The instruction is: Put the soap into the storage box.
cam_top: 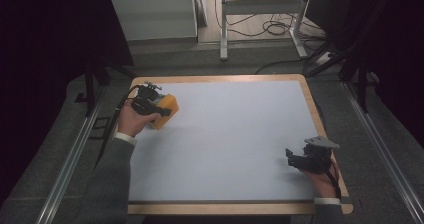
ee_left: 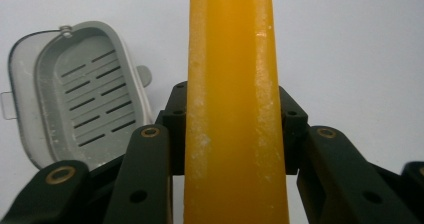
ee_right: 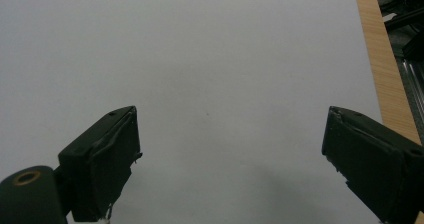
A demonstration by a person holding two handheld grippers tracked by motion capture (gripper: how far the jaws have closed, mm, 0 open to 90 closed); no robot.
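Smooth yellow block (ee_left: 232,109) between jaws

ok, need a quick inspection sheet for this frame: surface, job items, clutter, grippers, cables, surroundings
Surface: pale grey mat on a wood-edged table, bare across the middle.
Job's things: yellow-orange block held at the mat's left side; grey slotted tray lying on the mat beside it.
Clutter: nothing seen.
Grippers: left gripper shut on the yellow-orange block, which stands between its jaws in the left gripper view; right gripper open, nothing between its jaws, near the mat's right edge.
Cables: black cable trails from the left gripper off the left table edge; loose cables on the floor behind.
Surroundings: white metal frame legs behind the table, metal rails along both sides, dark background.
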